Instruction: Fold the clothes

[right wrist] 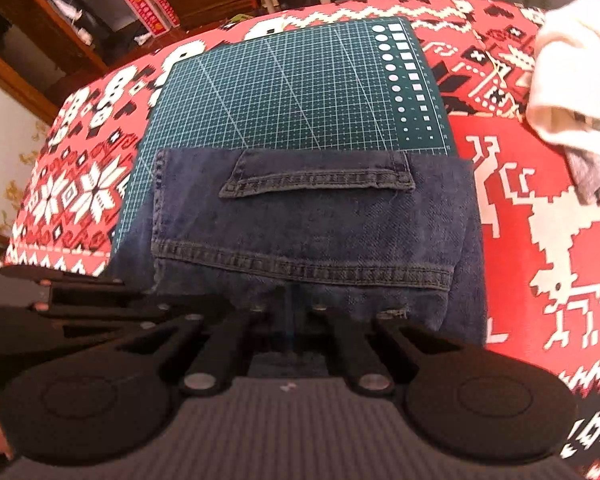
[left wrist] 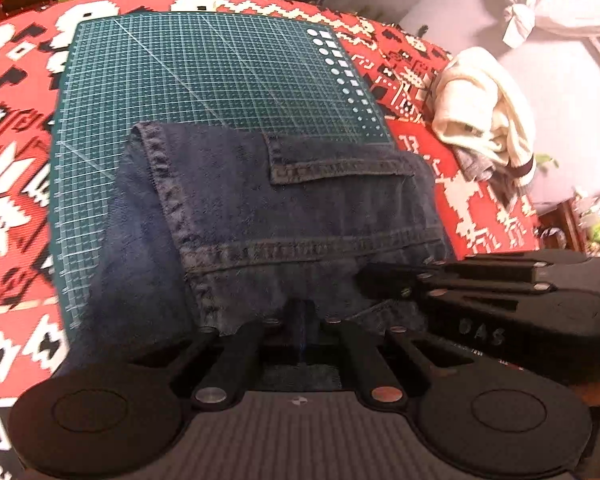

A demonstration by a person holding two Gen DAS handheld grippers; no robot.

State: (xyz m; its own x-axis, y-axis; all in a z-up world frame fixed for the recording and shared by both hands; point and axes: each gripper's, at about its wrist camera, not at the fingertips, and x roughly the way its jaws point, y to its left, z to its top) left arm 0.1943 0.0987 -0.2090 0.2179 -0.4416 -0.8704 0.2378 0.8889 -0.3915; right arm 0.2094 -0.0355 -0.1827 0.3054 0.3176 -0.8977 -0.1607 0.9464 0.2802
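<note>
Dark blue jeans (left wrist: 300, 208) lie folded into a compact rectangle on the near half of a green cutting mat (left wrist: 220, 72), a back pocket flap facing up. My left gripper (left wrist: 302, 320) is shut on the near edge of the jeans, with a strip of denim between its fingers. My right gripper (right wrist: 288, 308) is shut on the same near edge of the jeans (right wrist: 312, 224), close beside the left one. In the left wrist view the right gripper (left wrist: 360, 278) reaches in from the right, lying on the denim.
The mat (right wrist: 300, 92) rests on a red, white and black patterned tablecloth (right wrist: 540, 220). A pile of cream and grey clothes (left wrist: 480, 108) sits at the table's right edge (right wrist: 572, 80). Wooden furniture and clutter stand beyond the far edge.
</note>
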